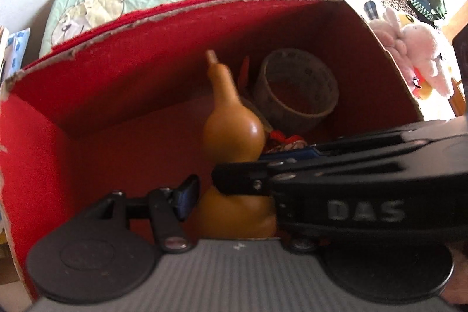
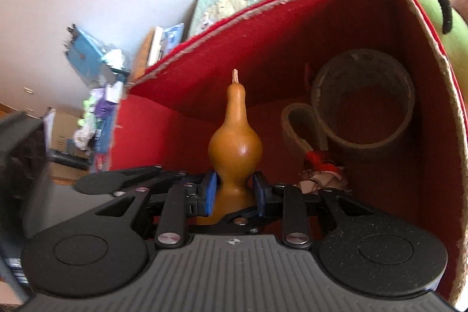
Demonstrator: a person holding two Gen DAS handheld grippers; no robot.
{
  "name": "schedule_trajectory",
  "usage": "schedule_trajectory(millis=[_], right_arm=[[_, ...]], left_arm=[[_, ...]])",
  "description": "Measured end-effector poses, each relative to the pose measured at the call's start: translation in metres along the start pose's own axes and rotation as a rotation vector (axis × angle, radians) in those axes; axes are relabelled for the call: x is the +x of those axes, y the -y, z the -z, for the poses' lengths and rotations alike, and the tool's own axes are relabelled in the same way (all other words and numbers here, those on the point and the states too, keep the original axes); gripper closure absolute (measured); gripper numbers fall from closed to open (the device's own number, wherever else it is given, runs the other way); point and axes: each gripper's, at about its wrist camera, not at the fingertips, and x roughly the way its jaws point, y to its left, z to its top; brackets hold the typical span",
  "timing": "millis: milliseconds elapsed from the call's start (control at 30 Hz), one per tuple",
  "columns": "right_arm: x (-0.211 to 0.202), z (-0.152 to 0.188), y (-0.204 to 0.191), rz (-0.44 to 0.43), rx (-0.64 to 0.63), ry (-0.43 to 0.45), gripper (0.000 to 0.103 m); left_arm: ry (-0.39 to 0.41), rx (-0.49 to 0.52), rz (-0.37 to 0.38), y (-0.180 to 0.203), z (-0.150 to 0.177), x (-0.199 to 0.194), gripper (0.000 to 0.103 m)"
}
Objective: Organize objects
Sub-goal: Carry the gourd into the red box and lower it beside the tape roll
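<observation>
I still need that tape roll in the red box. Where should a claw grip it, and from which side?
Grip the tape roll by its upper wall, one finger inside the hollow core and one outside, coming down from above. It stands on edge in the red box's far right corner, so its sides are hemmed in. The right claw holds the gourd, so free one first.

Gourd (image 2: pixel 235 148) in right tool (image 2: pixel 235 195)
</observation>
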Motion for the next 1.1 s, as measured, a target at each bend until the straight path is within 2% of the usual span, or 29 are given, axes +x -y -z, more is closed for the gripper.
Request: schedule_trajectory(millis=[167,367,567,667,800,967,1100], right_arm=[[0.004,-0.003,0.0,0.026,0.008,-0.013,0.074],[0.008,-0.003,-0.013,0.11,-0.069,-0.016,0.076],[0.004,-0.014,-0.009,0.123,-0.097,-0.021,0.081],[0.001,-0.018,-0.008,0.163,-0.106,0.0,0.08],[0.001,-0.025,-0.005,0.119,-0.058,0.016,0.079],[0.013,-0.04,-0.014,0.13,-0.068,0.031,0.076],[0.028,-0.049,-0.017,0.127,-0.064,0.006,0.076]], left_arm=[[-0.012,-0.013,-0.007,-0.002,-0.001,0.001,0.047],[-0.006,-0.046,-0.05,-0.007,0.009,-0.002,0.046],[-0.015,-0.105,0.01,-0.027,0.019,-0.004,0.046],[-0.01,-0.122,0.038,-0.029,0.018,-0.007,0.046],[-0.008,-0.133,0.041,-0.035,0.02,-0.007,0.045],[-0.006,-0.128,0.024,-0.036,0.02,-0.007,0.043],[0.002,-0.111,0.039,-0.036,0.022,-0.009,0.043]])
